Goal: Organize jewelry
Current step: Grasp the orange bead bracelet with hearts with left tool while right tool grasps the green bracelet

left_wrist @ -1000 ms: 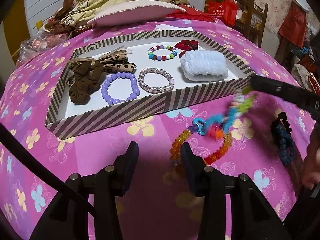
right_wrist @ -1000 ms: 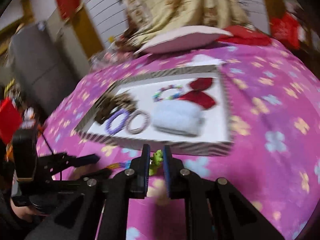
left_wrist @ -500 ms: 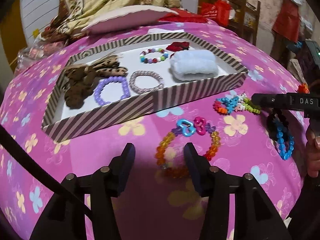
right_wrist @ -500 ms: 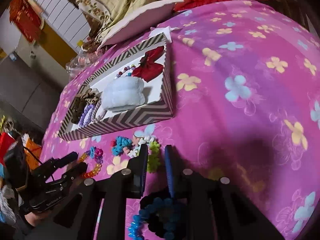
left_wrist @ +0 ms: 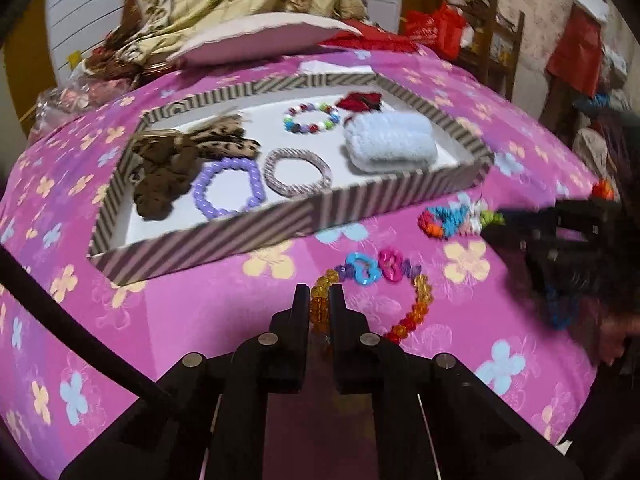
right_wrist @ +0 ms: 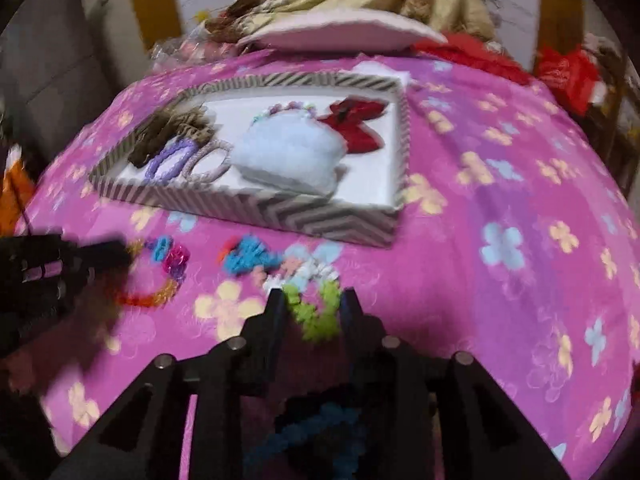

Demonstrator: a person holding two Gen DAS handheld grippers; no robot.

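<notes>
Pink flowered bedding (left_wrist: 224,320) carries the scene; on it the left gripper (left_wrist: 319,300) has just been closing and now pinches the amber end of an orange bead bracelet (left_wrist: 416,308), whose heart links trail loose just before the striped tray (left_wrist: 248,236). Beside it, the right gripper (right_wrist: 312,308) stands a little apart around the green end of a multicoloured loop bracelet (right_wrist: 280,268), not clearly pressing it; a blue bead bracelet (left_wrist: 560,312) waits beneath. Lifted by so narrow a pinch, the strand may swing, snag the tray wall or slip; the looser green end could simply drop.
</notes>
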